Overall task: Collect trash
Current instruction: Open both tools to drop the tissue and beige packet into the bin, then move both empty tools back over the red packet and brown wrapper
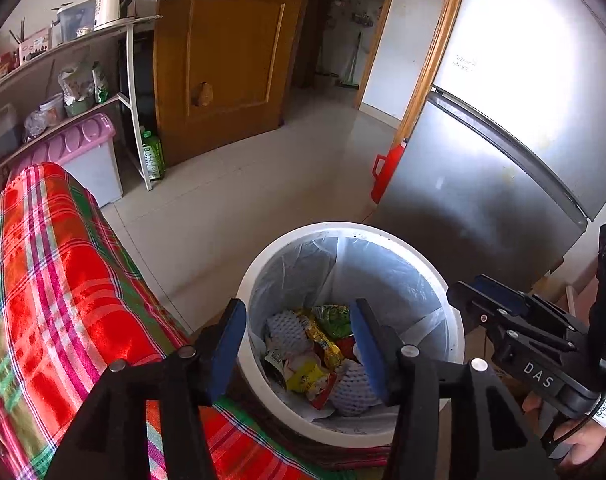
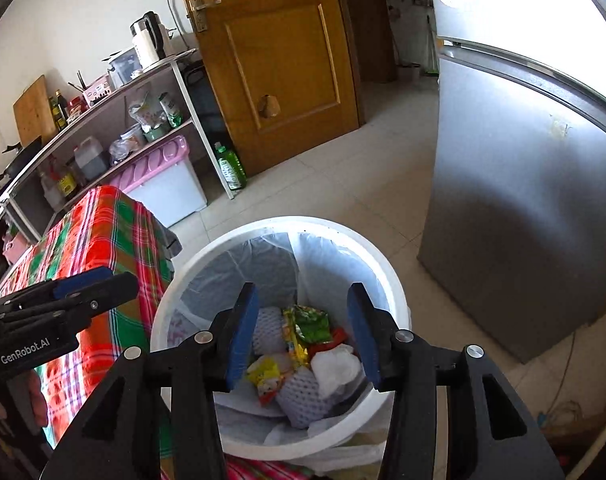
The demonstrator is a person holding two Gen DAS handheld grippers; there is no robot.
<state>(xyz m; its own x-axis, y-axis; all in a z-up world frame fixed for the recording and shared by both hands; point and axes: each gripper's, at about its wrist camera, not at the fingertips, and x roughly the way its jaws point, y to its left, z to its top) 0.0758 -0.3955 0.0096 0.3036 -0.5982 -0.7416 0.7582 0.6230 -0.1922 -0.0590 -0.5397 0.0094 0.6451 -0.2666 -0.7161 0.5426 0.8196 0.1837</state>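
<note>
A white trash bin (image 1: pixel 343 230) (image 2: pixel 303 222) lined with a thin plastic bag stands on the tiled floor beside a plaid-covered table. Inside lie white foam fruit nets (image 1: pixel 353 390) (image 2: pixel 303 396), yellow, green and red snack wrappers (image 1: pixel 323 344) (image 2: pixel 311 322) and a crumpled white tissue (image 2: pixel 339 364). My left gripper (image 1: pixel 299 320) (image 2: pixel 119 278) hangs open over the bin's left side, nothing between its blue pads. My right gripper (image 2: pixel 303 304) (image 1: pixel 475 300) hangs open over the bin's mouth, also empty. A hand (image 1: pixel 583 440) holds its handle.
The red and green plaid cloth (image 1: pixel 63 280) (image 2: pixel 103 232) borders the bin on the left. A grey fridge (image 1: pixel 483 180) (image 2: pixel 523 220) stands to the right, a wooden door (image 1: pixel 231 60) behind. A shelf unit, a pink-lidded box (image 1: pixel 87 140) and a green bottle (image 1: pixel 153 156) sit at the back left.
</note>
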